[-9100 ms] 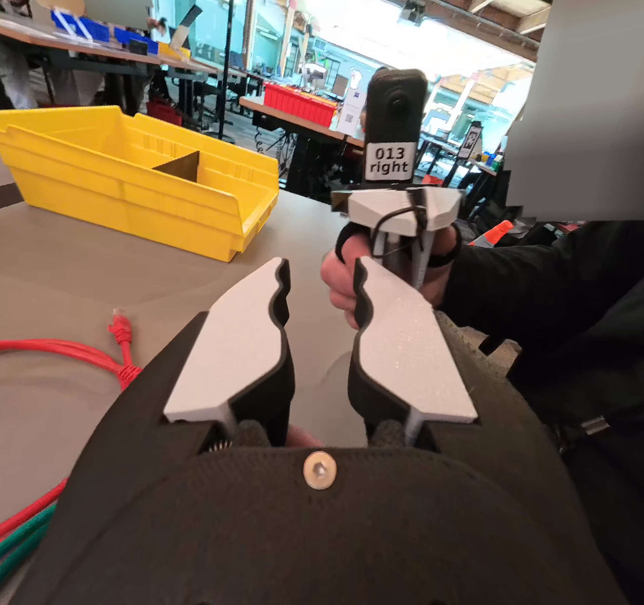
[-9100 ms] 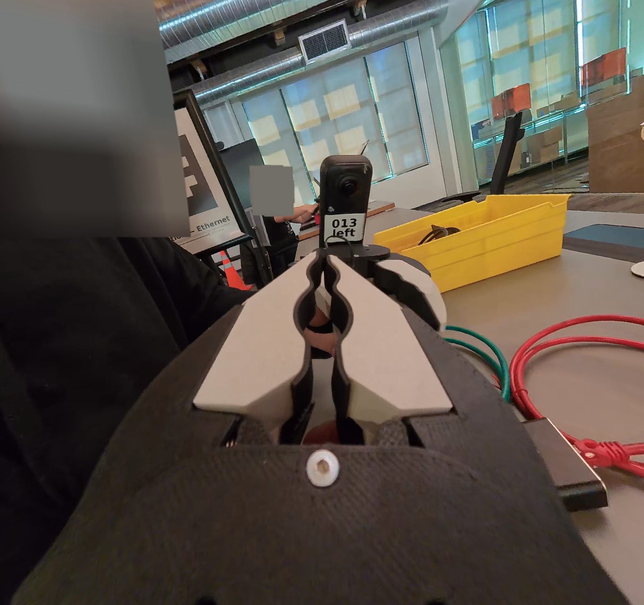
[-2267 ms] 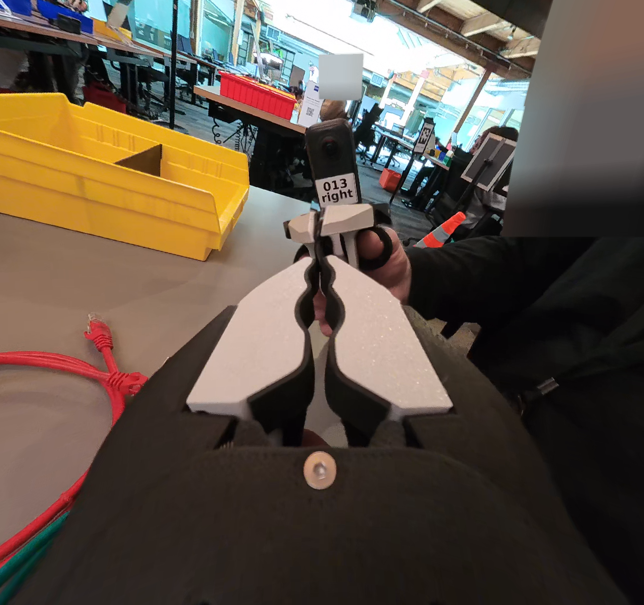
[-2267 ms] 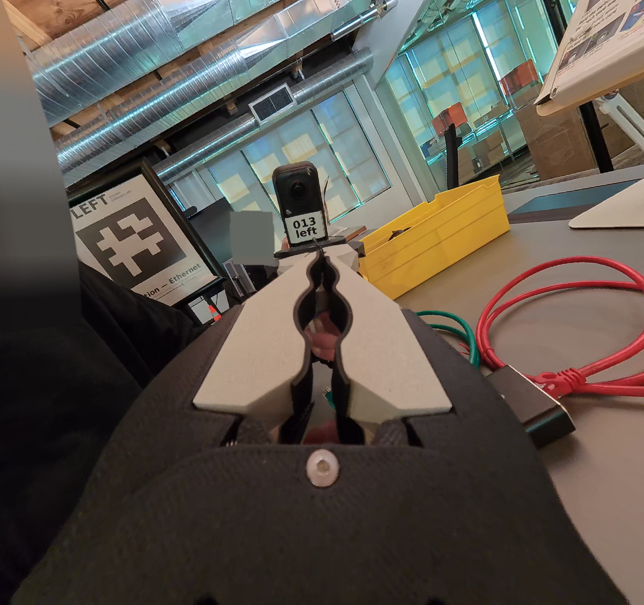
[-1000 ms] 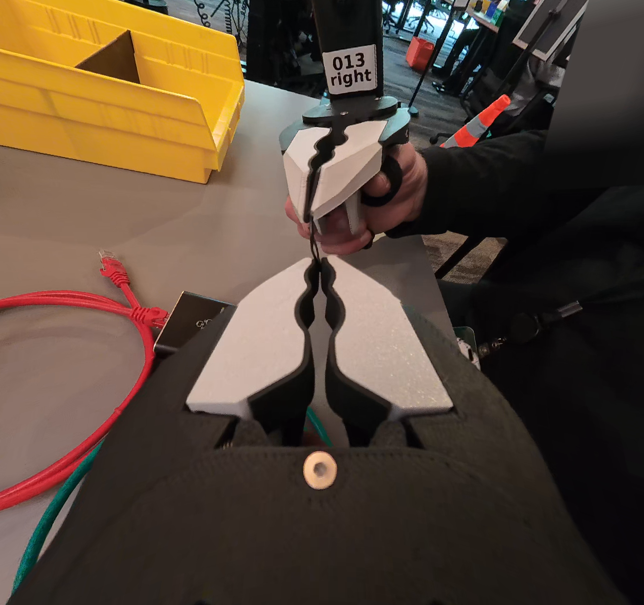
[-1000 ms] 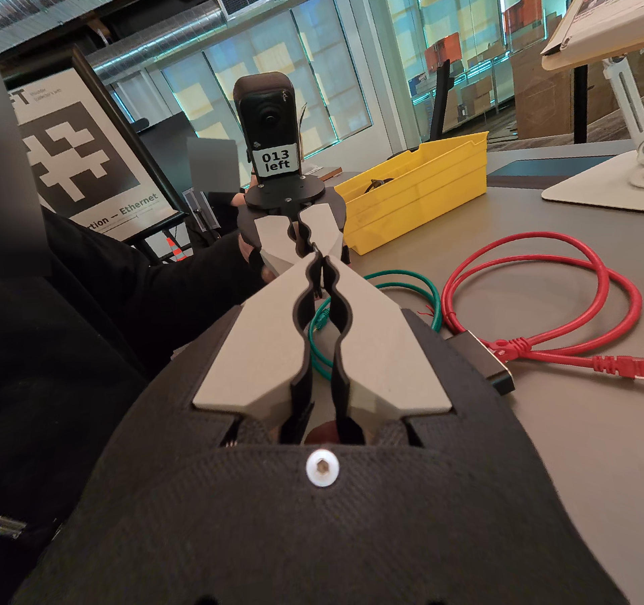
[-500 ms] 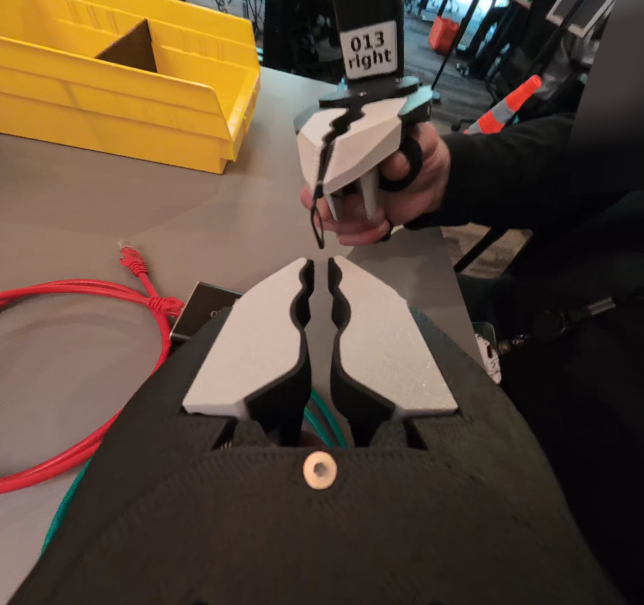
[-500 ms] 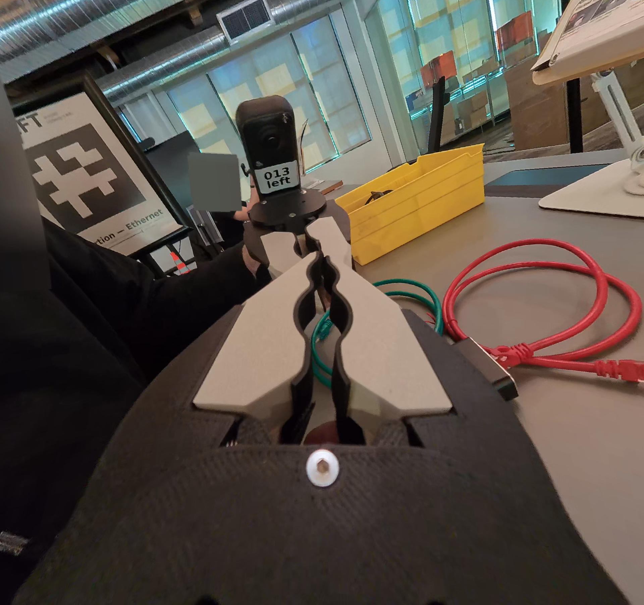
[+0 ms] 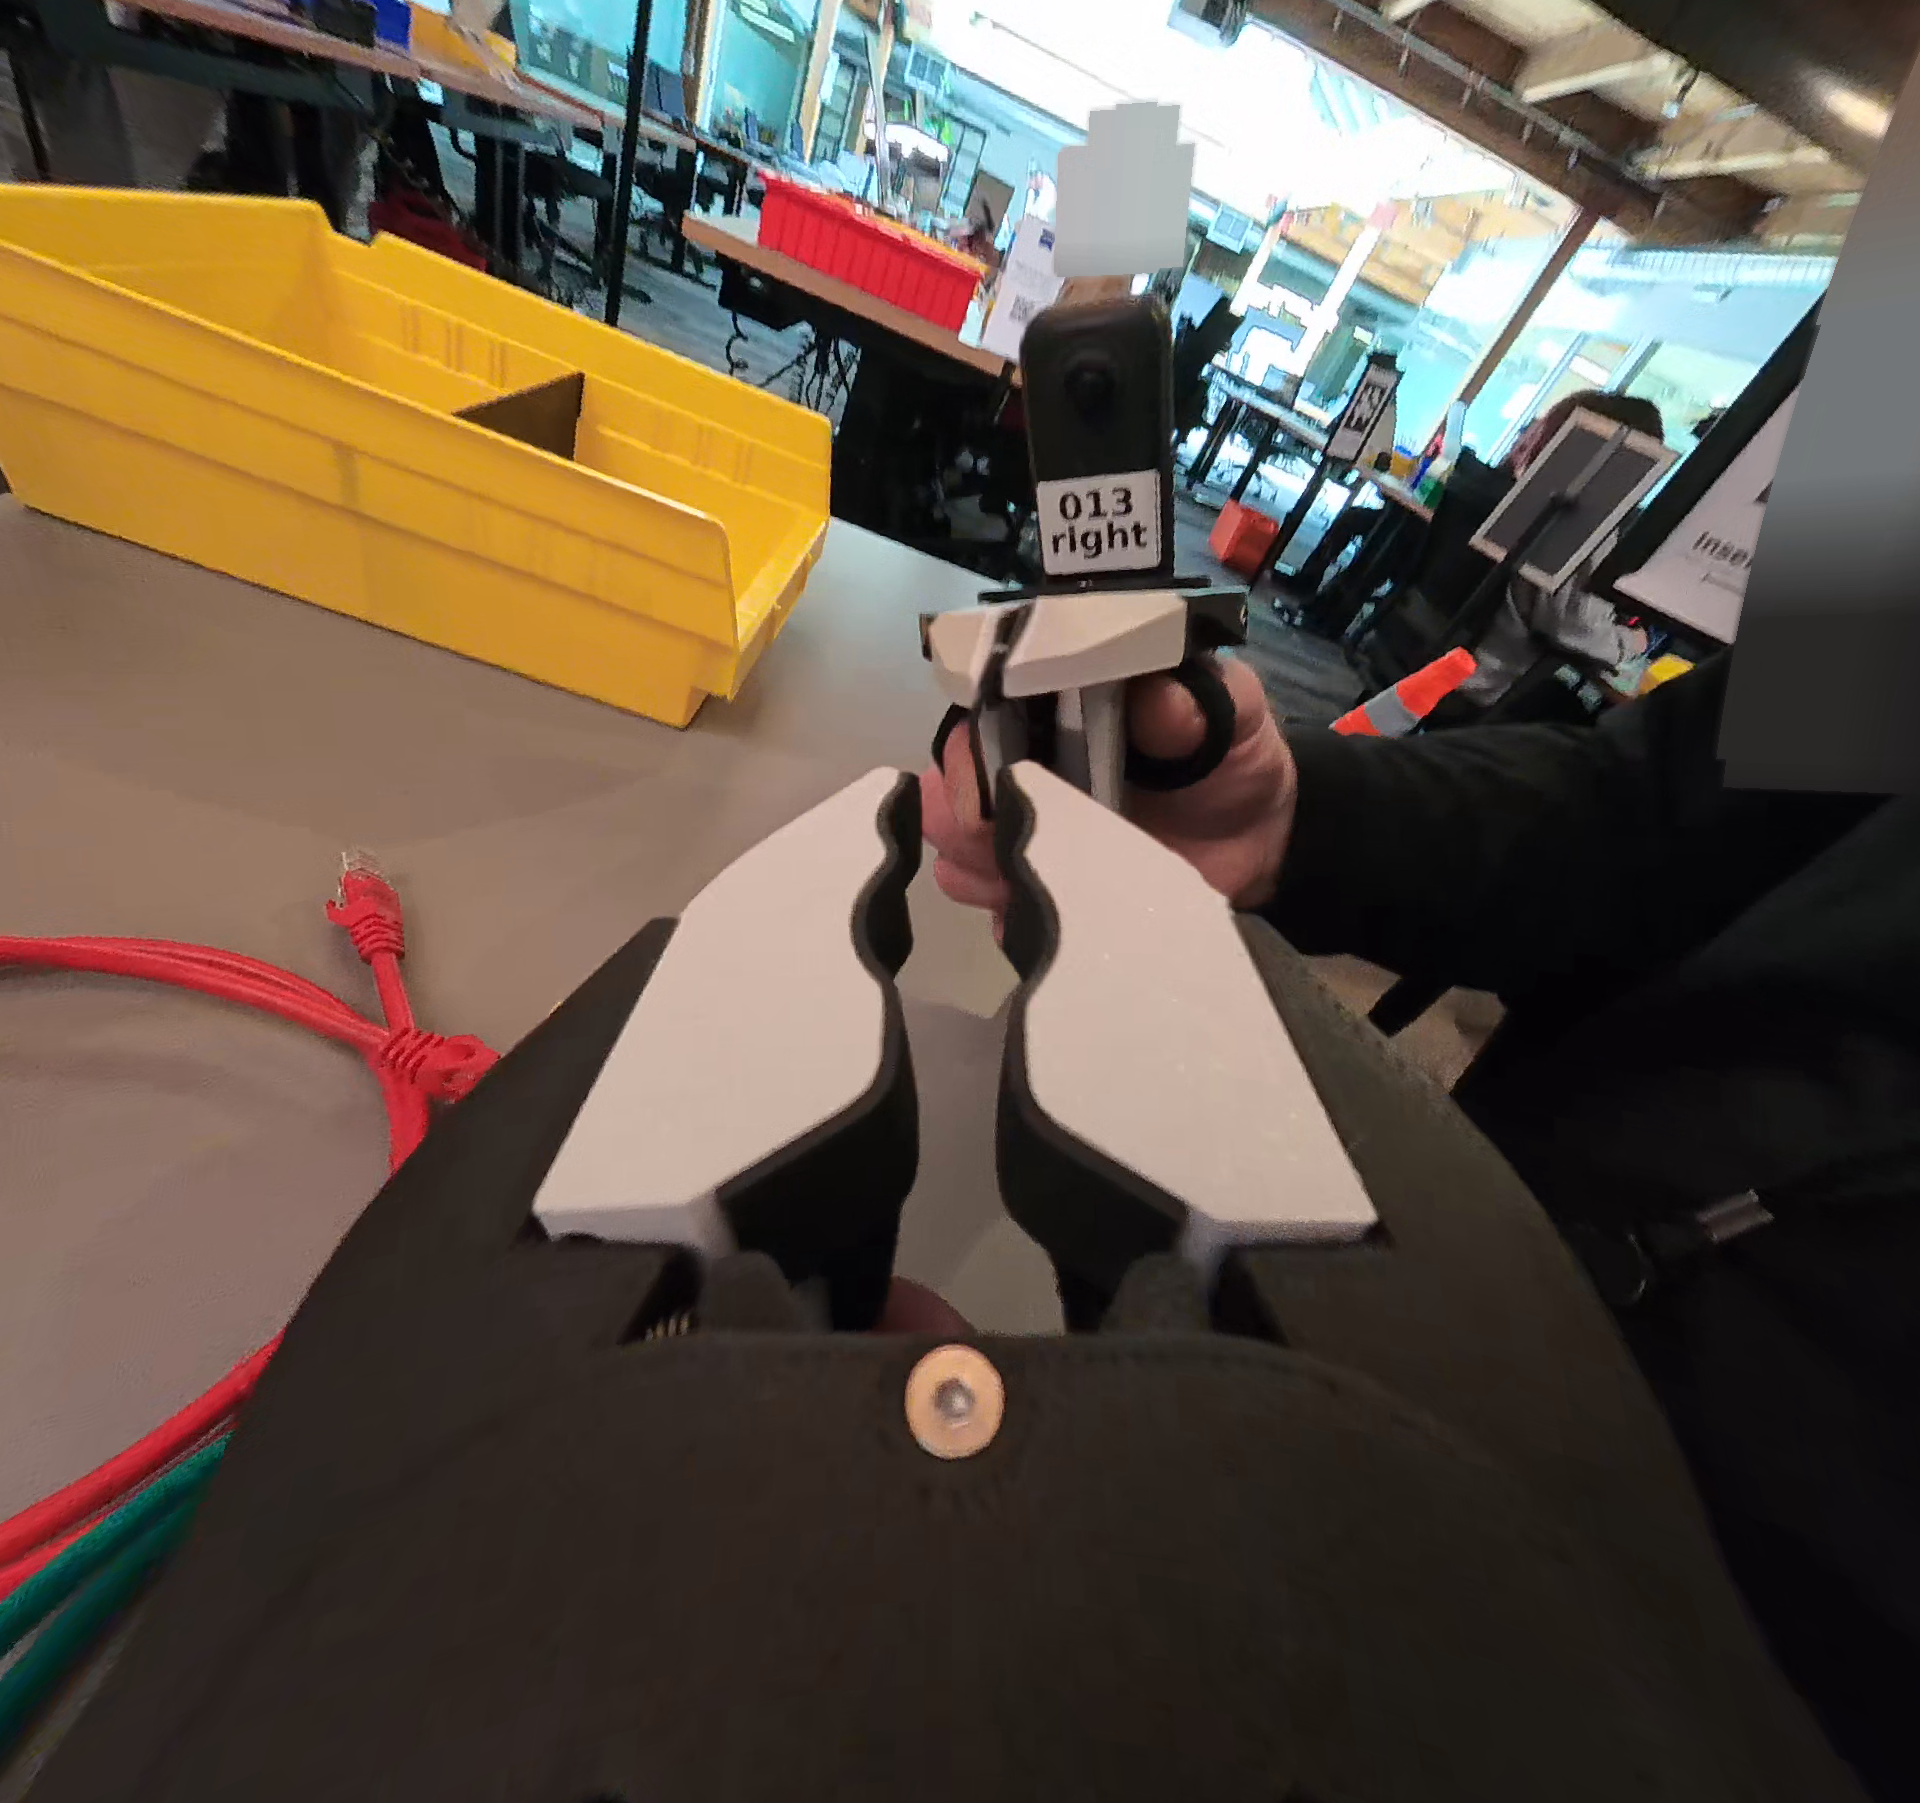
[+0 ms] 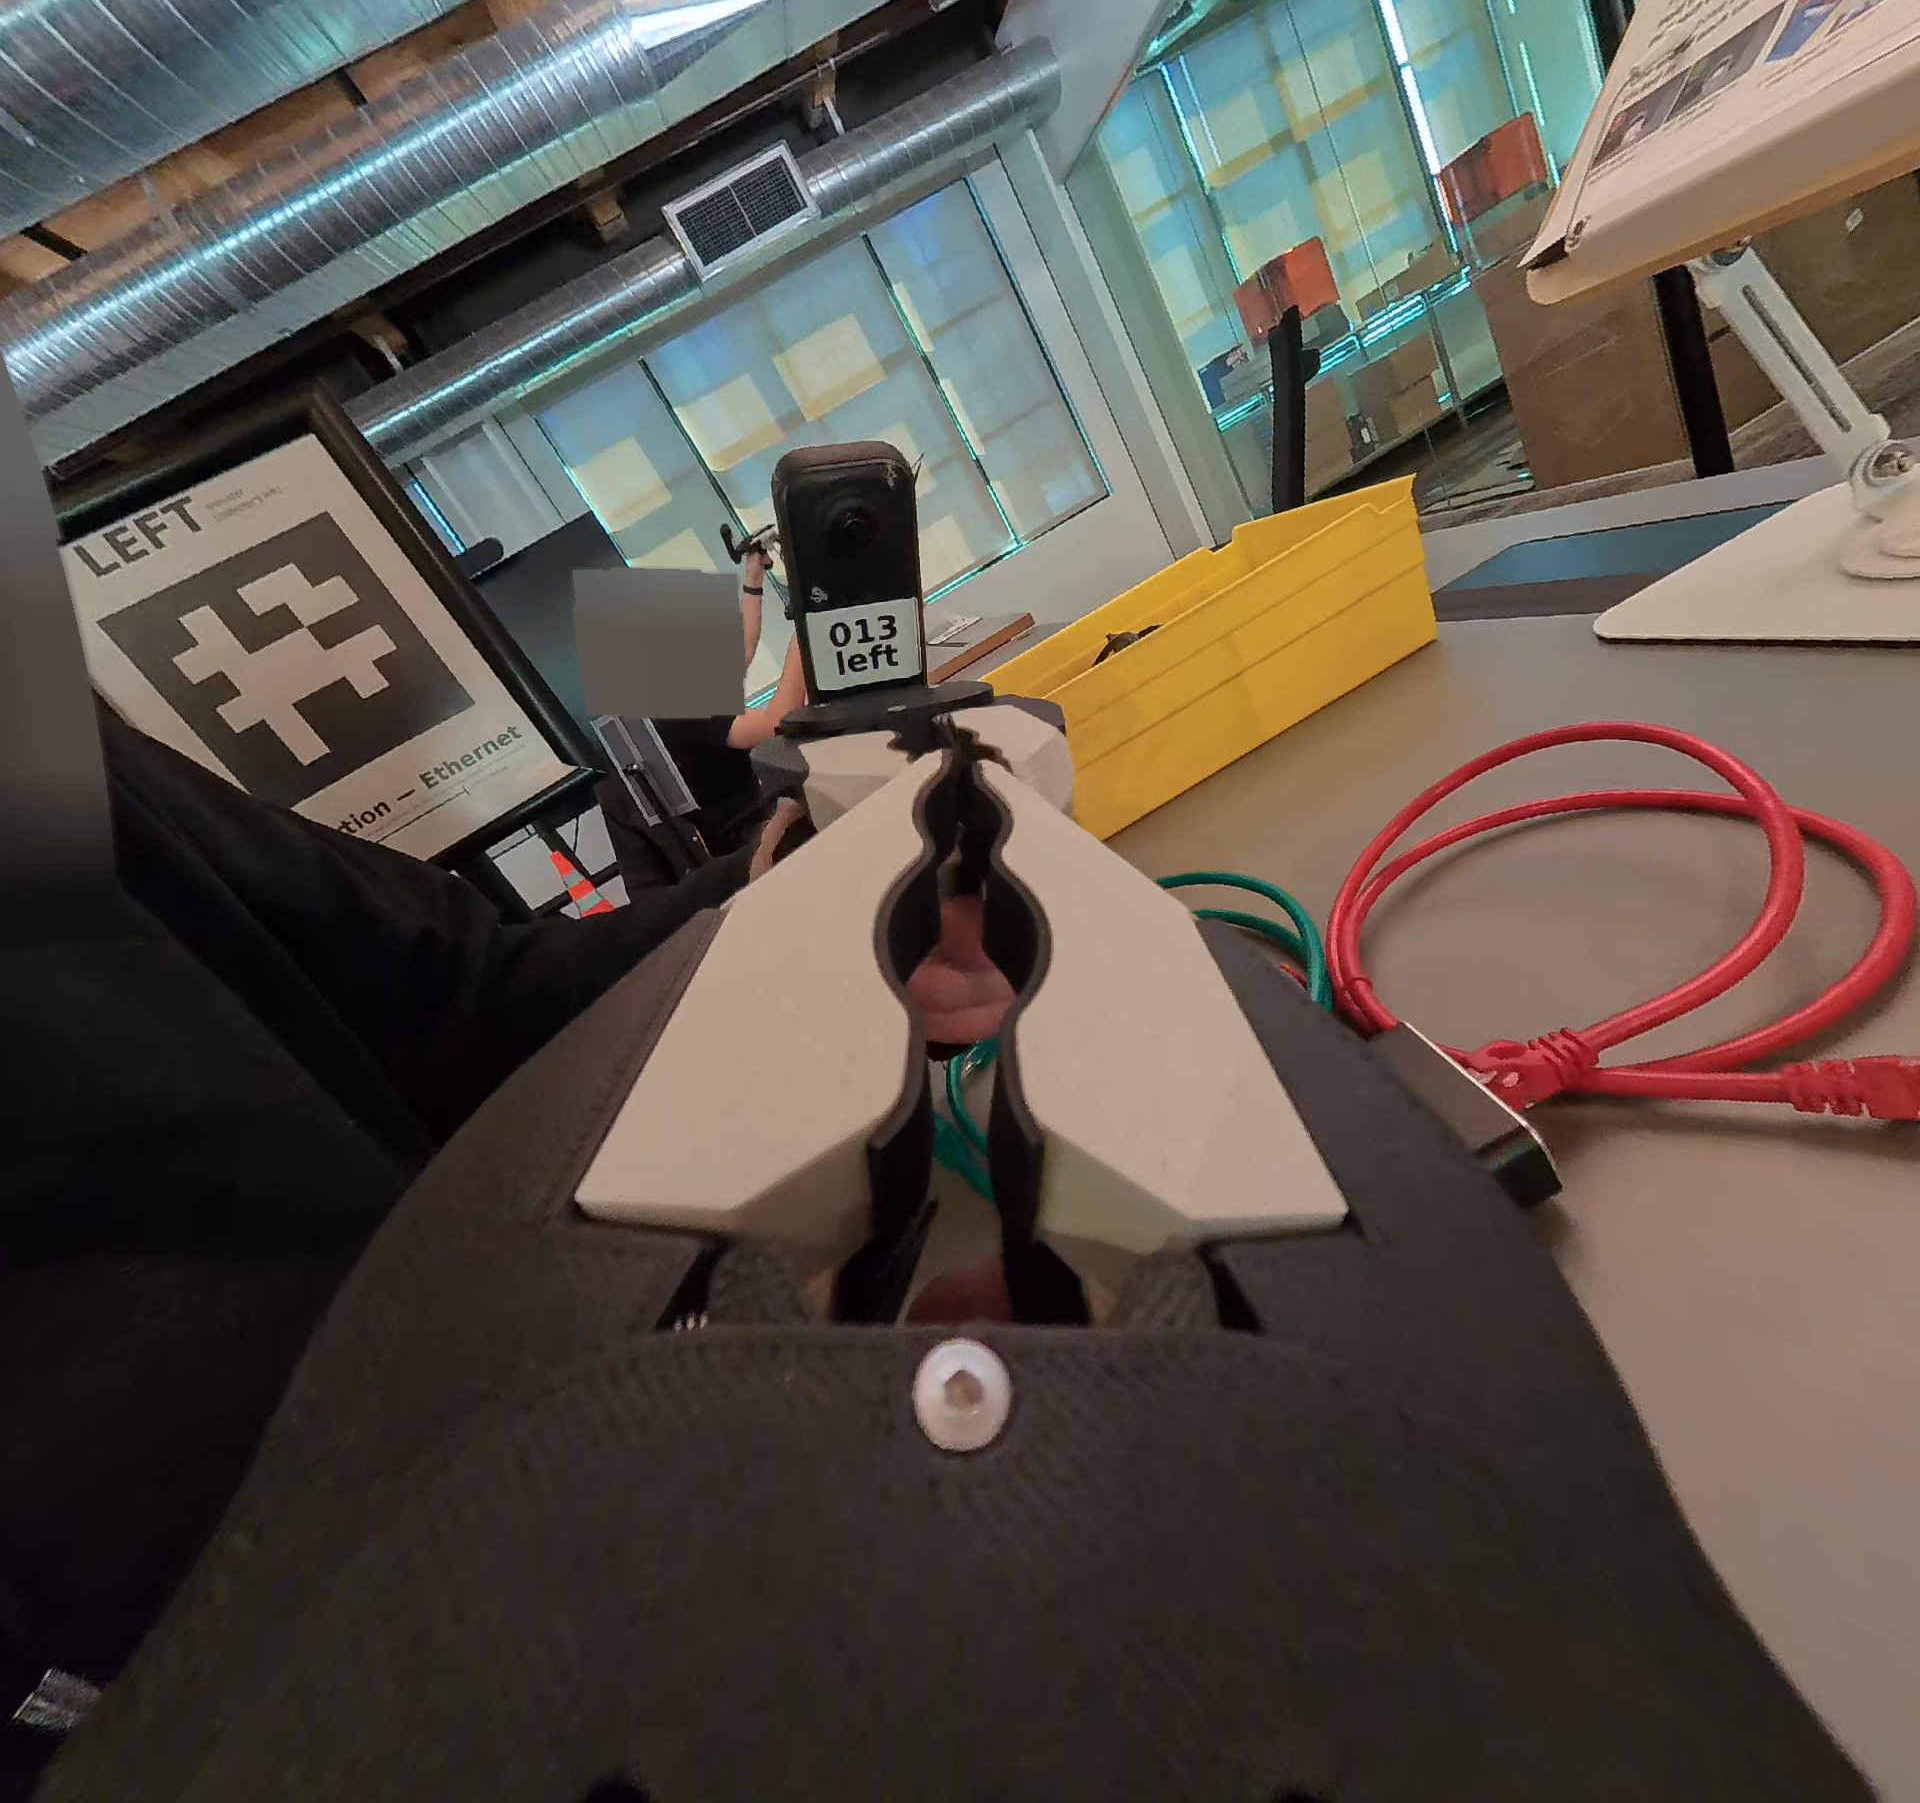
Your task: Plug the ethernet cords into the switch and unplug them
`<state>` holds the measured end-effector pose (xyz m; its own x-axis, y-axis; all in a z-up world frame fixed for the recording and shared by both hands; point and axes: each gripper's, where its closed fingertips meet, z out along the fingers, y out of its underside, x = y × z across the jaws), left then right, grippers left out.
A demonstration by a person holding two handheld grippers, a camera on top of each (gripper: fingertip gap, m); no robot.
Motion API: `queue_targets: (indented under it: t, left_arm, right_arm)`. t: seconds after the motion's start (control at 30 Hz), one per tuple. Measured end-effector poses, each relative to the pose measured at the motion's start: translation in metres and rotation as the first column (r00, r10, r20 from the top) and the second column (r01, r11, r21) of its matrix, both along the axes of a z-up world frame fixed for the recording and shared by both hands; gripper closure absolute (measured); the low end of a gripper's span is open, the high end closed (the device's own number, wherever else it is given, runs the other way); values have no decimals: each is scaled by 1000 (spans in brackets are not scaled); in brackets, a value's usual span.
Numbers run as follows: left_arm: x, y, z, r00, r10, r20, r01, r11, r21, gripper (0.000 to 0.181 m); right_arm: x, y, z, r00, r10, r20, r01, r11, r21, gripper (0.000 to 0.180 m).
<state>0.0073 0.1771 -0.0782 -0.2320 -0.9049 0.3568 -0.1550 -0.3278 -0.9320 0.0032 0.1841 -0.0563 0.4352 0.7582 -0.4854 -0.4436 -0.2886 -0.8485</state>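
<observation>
My left gripper [image 9: 958, 785] is open by a narrow gap and empty, held above the grey table. My right gripper [image 10: 951, 768] is shut and empty. The two face each other tip to tip; the right one shows in the left wrist view [image 9: 995, 664], held by a hand. A red cord [image 10: 1766, 880] lies coiled on the table. One of its plugs [image 10: 1527, 1078] sits at the black switch [image 10: 1486, 1114]; the other plug [image 10: 1860, 1093] lies free. A green cord [image 10: 1262, 906] runs under the grippers. In the left wrist view the switch is hidden behind my gripper body.
A yellow bin [image 9: 416, 506] stands on the table beyond the red cord [image 9: 208, 974]; it also shows in the right wrist view [image 10: 1247, 631]. A white stand base [image 10: 1766, 590] sits at the far right. A person's dark sleeve [image 9: 1507, 839] lies along the table edge. Both grippers' tips are close together, under 4 cm apart. The black switch [image 10: 1486, 1114] lies around 12 cm away from my left fingertips.
Both grippers have tilted upward, so more of the room shows. My left jaws have opened a little wider. The switch has slid out of the left wrist view.
</observation>
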Motion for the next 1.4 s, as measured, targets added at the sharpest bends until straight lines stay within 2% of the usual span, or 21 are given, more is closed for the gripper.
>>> queue_targets:
  t: [0.3, 0.47, 0.7, 0.87, 1.4]
  left_arm:
    - [4, -5, -5, 1000, -9, -21, 9, 1000, 8, 166]
    - [3, -1, -2, 1000, 8, -1, -8, 1000, 1, 171]
    - [5, -7, -5, 1000, -8, -27, 10, 998, 65, 180]
    - [3, -6, -4, 1000, 2, -31, 1, 997, 78, 180]
    - [-32, -5, -6, 992, 10, -126, 7, 992, 130, 180]
  right_arm:
    - [0, 0, 0, 1000, 2, -1, -2, 1000, 0, 180]
    - [-1, 0, -1, 1000, 6, 1, -6, 1000, 0, 180]
    - [-1, 0, -1, 1000, 11, 7, -11, 1000, 1, 180]
    - [-2, 1, -1, 1000, 18, 6, -18, 1000, 3, 180]
    - [-31, 12, 8, 998, 57, 29, -58, 997, 41, 180]
